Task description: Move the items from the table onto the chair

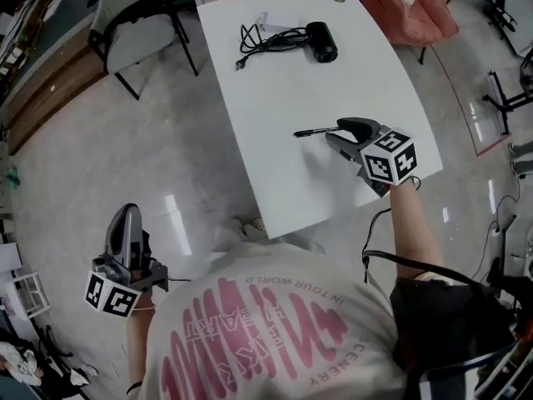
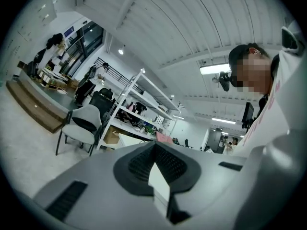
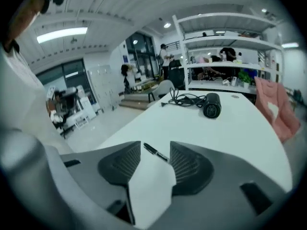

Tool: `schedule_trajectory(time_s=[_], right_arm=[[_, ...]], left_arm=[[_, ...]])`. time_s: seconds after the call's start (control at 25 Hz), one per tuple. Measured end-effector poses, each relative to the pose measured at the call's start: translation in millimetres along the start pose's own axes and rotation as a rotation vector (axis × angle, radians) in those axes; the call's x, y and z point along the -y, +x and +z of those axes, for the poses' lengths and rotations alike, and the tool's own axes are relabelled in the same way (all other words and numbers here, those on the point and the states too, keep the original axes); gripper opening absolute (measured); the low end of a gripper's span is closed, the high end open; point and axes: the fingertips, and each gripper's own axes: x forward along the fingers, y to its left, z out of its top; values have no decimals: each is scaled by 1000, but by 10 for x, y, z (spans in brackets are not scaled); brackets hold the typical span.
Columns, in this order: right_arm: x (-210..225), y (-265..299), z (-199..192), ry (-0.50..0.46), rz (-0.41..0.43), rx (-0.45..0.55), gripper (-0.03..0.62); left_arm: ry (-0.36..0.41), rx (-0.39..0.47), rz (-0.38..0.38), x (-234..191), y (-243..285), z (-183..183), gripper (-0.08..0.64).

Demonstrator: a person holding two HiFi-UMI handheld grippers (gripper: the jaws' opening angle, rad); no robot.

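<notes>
A black pen lies on the white table near its front. My right gripper points at the pen's right end with its jaws apart. In the right gripper view the pen shows in the gap of that gripper, and the pads are not pressing on it. A black hair dryer with its coiled cord rests at the table's far end. My left gripper hangs over the floor to the left of the table; its pads meet at the tips with nothing between them. A grey chair stands at the far left.
A pink upholstered chair stands beyond the table's far right corner. The grey chair shows ahead in the left gripper view, in front of white shelving. Wooden platforms line the left edge of the floor.
</notes>
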Motion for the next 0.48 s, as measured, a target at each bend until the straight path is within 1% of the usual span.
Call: schedule_trajectory(time_s=[0.12,0.2,0.28,0.32,0.4,0.48], right_arm=[[116,187,-244,-190,-24,-251,194],[169,273,-411,-324,-11,-424,201],[228,335,-531,-439,3,-558,201],[254,360,-565,-484,9,-601,201],[282,402,-589,-544,36,-649,201],[280,409,-583,-561,89,-679,201]], left_arm=[[17,-35,-33,29,120,11,9],[21,-47,-52,40,196,46,9],[13,-56,-62,29,234,64,9],[9,-61,-61,11,234,63,9],[3,-71,-49,-44,209,51,9],[-8,-79,-32,-95,171,33,9]])
